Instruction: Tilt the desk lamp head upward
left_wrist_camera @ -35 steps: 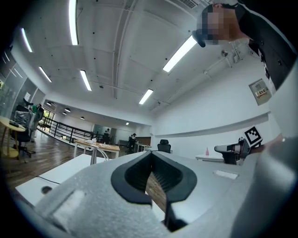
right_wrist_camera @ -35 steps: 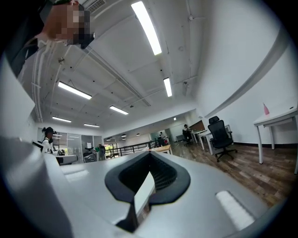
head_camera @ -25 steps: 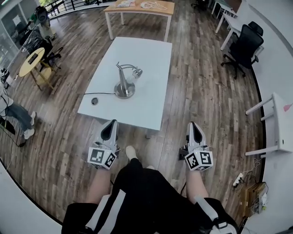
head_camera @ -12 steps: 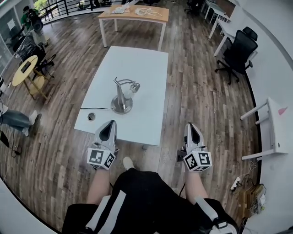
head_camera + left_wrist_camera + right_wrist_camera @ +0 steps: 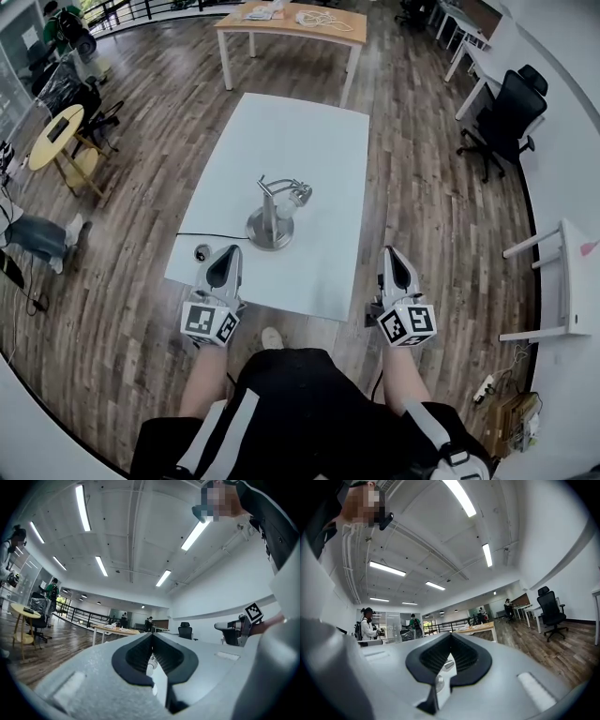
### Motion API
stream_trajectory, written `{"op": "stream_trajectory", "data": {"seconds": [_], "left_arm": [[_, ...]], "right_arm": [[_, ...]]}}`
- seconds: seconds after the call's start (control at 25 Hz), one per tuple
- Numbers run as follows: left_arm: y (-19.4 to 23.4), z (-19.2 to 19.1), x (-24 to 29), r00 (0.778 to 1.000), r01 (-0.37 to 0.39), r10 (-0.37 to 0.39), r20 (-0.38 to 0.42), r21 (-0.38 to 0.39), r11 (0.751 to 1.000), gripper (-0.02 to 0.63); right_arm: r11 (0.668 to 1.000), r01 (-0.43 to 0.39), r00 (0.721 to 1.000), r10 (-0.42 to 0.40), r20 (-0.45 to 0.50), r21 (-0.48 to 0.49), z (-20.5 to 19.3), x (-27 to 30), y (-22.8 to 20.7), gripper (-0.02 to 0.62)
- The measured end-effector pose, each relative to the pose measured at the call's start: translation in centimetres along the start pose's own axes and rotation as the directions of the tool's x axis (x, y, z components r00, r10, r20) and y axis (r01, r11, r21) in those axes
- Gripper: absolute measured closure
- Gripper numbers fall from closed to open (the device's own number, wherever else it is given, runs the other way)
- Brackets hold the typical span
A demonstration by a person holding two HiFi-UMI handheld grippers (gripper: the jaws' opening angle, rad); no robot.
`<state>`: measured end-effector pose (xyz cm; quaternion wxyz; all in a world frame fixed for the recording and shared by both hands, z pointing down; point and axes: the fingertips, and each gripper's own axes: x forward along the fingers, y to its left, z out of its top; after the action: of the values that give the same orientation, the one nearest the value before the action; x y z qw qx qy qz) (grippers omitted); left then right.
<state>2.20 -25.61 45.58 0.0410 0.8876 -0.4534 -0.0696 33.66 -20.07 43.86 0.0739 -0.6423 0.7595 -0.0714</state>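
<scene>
- The desk lamp stands near the middle of the white table, on a round base. Its arm arches over to the lamp head, which droops downward on the side toward the right hand
- The left gripper has its jaws pressed together with nothing in them. It sits level over the table's near edge, just beside a small round puck on the cable
- The right gripper is likewise clamped on nothing. It is off the table's near right corner, over the wooden floor and well apart from the lamp
- The task looks not yet begun: the head is untouched and both claws are short of it
- Risk: going in with the jaws closed would mean nudging rather than gripping, and a nudge could slide the base across the smooth top or rock the lamp over
- Risk: if the joint is stiff, lifting the head could raise the whole lamp unless the left claw steadies the post or base
- Risk: the left claw's path crosses the cable, and a snag there would drag the lamp toward the edge
- Where the head pivots is too small to tell from here, so a grip placed wrongly might bend the arm instead of tilting the head
</scene>
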Motion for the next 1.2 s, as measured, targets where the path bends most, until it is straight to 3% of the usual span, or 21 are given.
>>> {"op": "stream_trajectory", "data": {"seconds": [0.6,1.2], "left_arm": [[7.9,1.0,0.2,0.998,-0.065,0.065,-0.003,0.009,0.998,0.606],[9.8,-1.5,-0.8,0.985,-0.169,0.168,-0.049,-0.023,0.985,0.606]], "right_arm": [[0.994,-0.110,0.994,0.110,-0.020,0.007,-1.4,10.0,5.4,0.592],[0.979,-0.198,0.974,0.201,-0.105,0.038,-4.0,14.1,6.3,0.592]]}}
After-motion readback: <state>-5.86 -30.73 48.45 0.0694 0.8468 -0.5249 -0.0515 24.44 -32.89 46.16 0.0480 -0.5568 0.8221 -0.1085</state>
